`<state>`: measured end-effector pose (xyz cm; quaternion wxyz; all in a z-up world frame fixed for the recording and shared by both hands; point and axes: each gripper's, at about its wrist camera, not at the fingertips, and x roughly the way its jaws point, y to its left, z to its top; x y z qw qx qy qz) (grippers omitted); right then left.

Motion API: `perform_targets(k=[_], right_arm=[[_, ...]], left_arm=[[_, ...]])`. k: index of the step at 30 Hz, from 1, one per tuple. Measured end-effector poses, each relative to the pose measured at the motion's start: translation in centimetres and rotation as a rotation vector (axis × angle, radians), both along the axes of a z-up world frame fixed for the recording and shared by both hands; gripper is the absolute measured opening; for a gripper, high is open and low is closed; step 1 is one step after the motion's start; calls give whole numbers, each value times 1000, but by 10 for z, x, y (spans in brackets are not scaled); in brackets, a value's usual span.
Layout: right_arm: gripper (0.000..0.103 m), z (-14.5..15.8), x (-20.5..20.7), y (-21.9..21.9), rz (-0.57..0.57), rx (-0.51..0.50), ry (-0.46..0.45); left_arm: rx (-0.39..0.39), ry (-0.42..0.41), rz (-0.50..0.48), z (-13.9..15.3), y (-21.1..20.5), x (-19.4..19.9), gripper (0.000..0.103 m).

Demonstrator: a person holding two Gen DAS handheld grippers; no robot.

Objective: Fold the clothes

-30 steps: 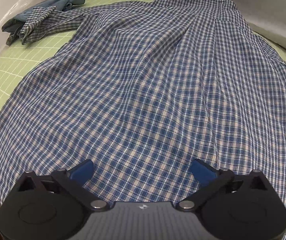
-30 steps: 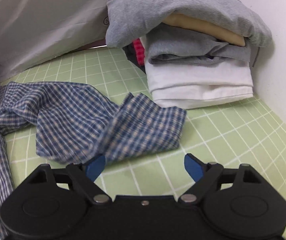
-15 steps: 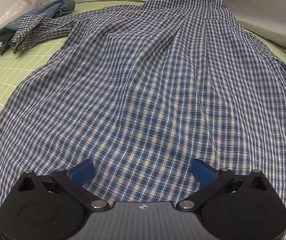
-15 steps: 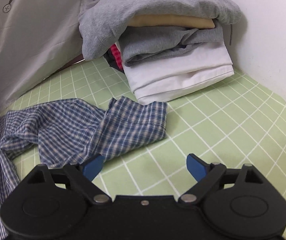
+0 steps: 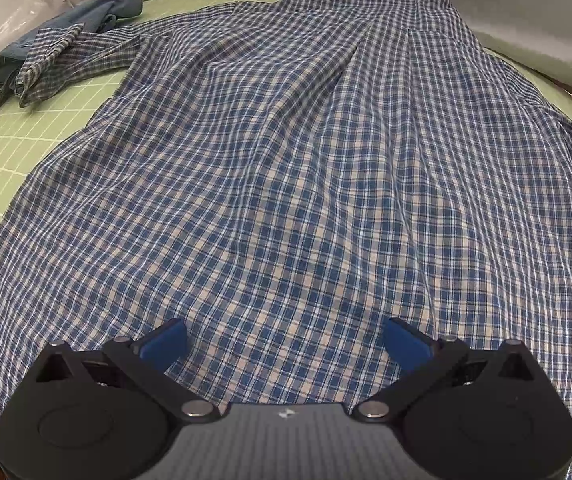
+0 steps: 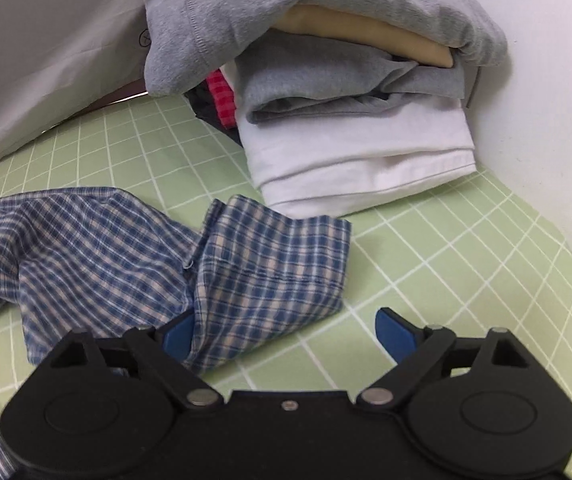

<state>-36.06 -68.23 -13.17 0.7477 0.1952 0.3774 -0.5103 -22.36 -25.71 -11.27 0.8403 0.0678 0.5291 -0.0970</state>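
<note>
Shirt (image 5: pixel 286 200): blue and white check, spread back-up over the green grid mat (image 5: pixel 26 148), collar end at 12 o'clock of the left wrist view, hem at 6 o'clock under the tool. Cloth creased, with a pleat running down from the yoke. One sleeve (image 5: pixel 66 56) bunched at 10 o'clock, touching a blue cloth (image 5: pixel 98 12) at the mat's edge.

Second sleeve (image 6: pixel 126 260): crumpled on the mat at 9 o'clock of the right wrist view, its cuff (image 6: pixel 270 280) turned toward centre.

Left gripper (image 5: pixel 284 344): blue pads set wide apart, nothing between them, above the shirt's lower part.

Right gripper (image 6: pixel 282 334): pads wide apart; cuff edge lies against the left pad, not clamped.

Pile of folded clothes (image 6: pixel 345 100): at 12 to 1 o'clock, just beyond the cuff; grey on top, tan, grey, white at the bottom. Stands against a white wall (image 6: pixel 545 80).
</note>
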Motion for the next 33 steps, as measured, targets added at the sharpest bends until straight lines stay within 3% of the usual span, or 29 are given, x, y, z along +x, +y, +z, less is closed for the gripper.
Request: perform_targets(k=[10, 19, 26, 33], right_arm=[[94, 2, -77, 4, -159, 98, -21], [95, 2, -93, -11, -227, 132, -140], [95, 9, -95, -13, -245, 132, -175], [95, 24, -124, -6, -368, 103, -157]], left_arm=[[7, 35, 4, 0, -3, 7, 103], [8, 43, 24, 0, -4, 9, 103], [6, 40, 44, 0, -2, 7, 103], [5, 37, 60, -1, -2, 6, 103]])
